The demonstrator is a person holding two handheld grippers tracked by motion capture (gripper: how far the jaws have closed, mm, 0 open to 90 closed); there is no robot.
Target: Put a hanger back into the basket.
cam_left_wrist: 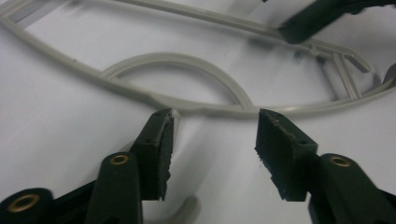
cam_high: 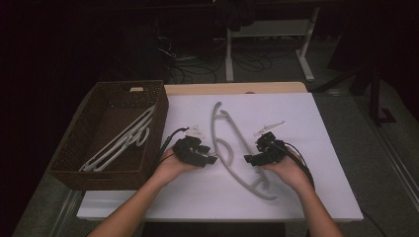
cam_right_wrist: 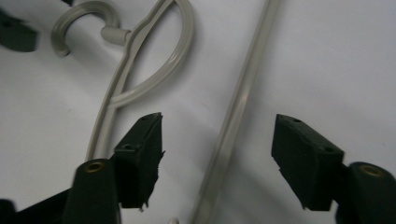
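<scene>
Hanger [cam_high: 237, 148], grey plastic, lies flat at the centre of the high view on the white table [cam_high: 321, 197], running from upper left to lower right between the 2 grippers. The left gripper [cam_high: 211, 159] sits just left of it, at the hanger's middle; the right gripper [cam_high: 248, 159] sits just right of it. Both are held in a person's hands, forearms entering from the bottom edge.

In the left gripper view the hanger [cam_left_wrist: 205, 109] crosses the middle of the frame just beyond the jaw tips. The jaws stand apart with bare table between them, gripping nothing. One dark jaw of the other gripper [cam_left_wrist: 308, 21] rests near the straight bar at the upper right.

In the right gripper view the jaws also stand apart and clamp nothing. The hanger's straight bar [cam_right_wrist: 233, 116] runs from the top of the frame down between them, touching neither pad. Its curved arm, inner loop and hook [cam_right_wrist: 74, 23] lie in the upper left.

Basket [cam_high: 106, 170], dark brown woven wicker, rectangular with a cut-out handle in its far wall, stands at the left of the high view, on the table's left edge. It holds white hangers [cam_high: 121, 140], stacked slantwise; I cannot tell how many.

The hanger is thin and smooth, with a bowed shoulder arm, a straight bar, and notches near each end. The table's surface is plain matt white.
</scene>
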